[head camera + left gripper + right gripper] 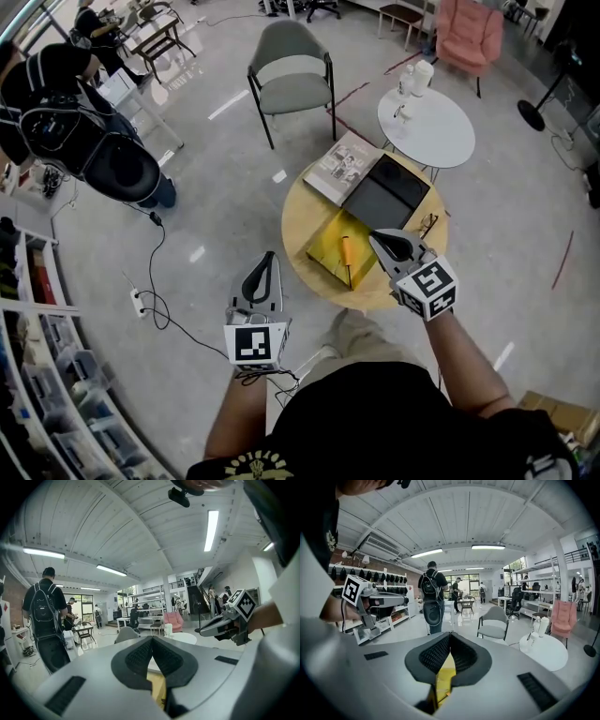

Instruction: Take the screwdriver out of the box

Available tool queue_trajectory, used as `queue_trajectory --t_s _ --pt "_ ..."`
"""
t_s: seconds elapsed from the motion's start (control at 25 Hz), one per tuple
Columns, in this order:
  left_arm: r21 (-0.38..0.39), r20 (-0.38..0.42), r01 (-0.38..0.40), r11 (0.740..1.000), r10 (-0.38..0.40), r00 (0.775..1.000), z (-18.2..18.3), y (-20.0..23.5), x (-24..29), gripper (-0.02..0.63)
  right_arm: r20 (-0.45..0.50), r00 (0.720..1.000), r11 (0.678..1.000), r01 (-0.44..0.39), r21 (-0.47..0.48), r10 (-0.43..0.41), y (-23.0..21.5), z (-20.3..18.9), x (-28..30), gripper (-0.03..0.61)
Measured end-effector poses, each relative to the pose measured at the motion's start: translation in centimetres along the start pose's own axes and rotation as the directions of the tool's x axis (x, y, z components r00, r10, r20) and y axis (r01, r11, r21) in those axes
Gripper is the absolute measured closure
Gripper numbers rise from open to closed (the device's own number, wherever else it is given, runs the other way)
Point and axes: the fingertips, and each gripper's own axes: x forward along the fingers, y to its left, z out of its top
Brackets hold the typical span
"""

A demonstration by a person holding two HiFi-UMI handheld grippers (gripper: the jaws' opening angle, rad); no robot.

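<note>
A yellow box [330,246] lies open on the round wooden table [302,220], with an orange-handled screwdriver [346,254] lying in it. My right gripper [374,235] hovers at the box's right edge, jaws shut and empty, close to the screwdriver but not touching it. Off the table's left rim, over the floor, my left gripper [271,255] is also shut and holds nothing. In the right gripper view a strip of the yellow box [443,677] shows below the closed jaws. The left gripper view shows the yellow box [157,687] under its closed jaws and the right gripper [206,630] to the right.
A black case [389,191], a book [341,167] and a pair of glasses [427,225] share the wooden table. Behind it stand a white round table [431,131] with bottles and a green chair [292,75]. A person with a backpack [66,112] stands far left; a cable [155,281] crosses the floor.
</note>
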Motion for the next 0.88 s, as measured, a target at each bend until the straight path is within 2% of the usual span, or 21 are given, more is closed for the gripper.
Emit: queue_trajectory --t_s 0.2,0.4,0.88 --pt "0.001 -0.059 -0.009 1.0 0.009 0.998 -2.1 0.6 1.0 0.6 -0.048 0.999 1.0 -0.01 0.012 0.01 -1.1 -2.1 2.4 0.552" --pt "-0.016 -0.072 -0.008 1.0 0.007 0.997 -3.3 0.6 1.9 0.6 -0.096 0.995 0.999 -0.029 0.026 0.032 -1.5 -4.9 4.7 0.514" --pt "-0.05 -0.13 0.002 0.999 -0.008 0.991 -6.9 0.0 3.9 0.6 -0.203 0.977 0.995 -0.048 0.088 0.065 -2.1 -10.8 8.9 0.474"
